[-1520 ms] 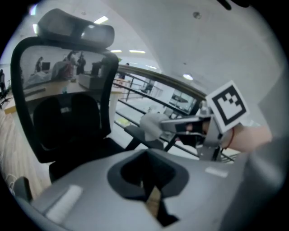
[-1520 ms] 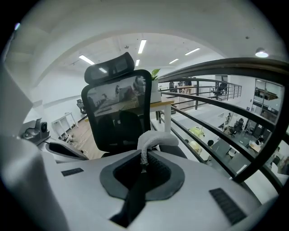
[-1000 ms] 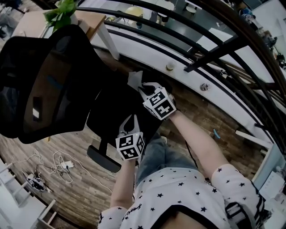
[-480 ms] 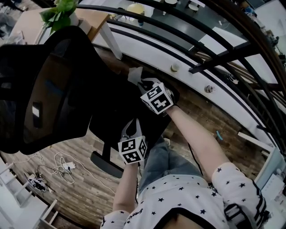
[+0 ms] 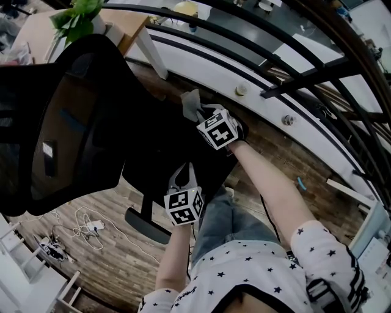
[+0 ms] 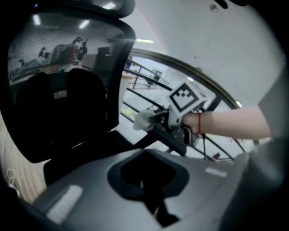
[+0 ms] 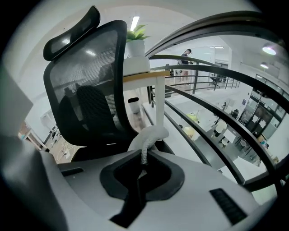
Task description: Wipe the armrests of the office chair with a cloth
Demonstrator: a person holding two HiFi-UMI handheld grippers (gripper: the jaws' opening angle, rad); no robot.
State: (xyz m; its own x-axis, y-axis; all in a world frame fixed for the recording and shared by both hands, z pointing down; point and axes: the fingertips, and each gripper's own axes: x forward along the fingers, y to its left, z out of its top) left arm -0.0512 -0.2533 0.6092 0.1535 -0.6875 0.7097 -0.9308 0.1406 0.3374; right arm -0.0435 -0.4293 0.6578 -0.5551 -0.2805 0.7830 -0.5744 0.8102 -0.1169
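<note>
A black office chair with a mesh back (image 5: 61, 116) stands in front of me, its seat (image 5: 165, 153) between my two grippers. My right gripper (image 5: 200, 114) is shut on a bunched grey cloth (image 5: 192, 104) and holds it at the far armrest, which shows as a dark bar (image 6: 170, 138) under the cloth (image 6: 143, 120). The right gripper view has the cloth (image 7: 149, 136) pinched in the jaws (image 7: 143, 159) with the chair back (image 7: 90, 103) behind. My left gripper (image 5: 182, 172) hovers over the seat's near edge, shut and holding nothing (image 6: 145, 182). The near armrest pad (image 5: 145, 225) lies below it.
A curved black railing (image 5: 293, 73) and white ledge (image 5: 263, 104) run close behind the chair. A wooden desk (image 5: 128, 27) with a green plant (image 5: 79, 15) stands at the back left. Cables (image 5: 79, 229) lie on the wood floor at lower left.
The right gripper has slid the cloth a little to the right along the far armrest. The left gripper has hardly moved.
</note>
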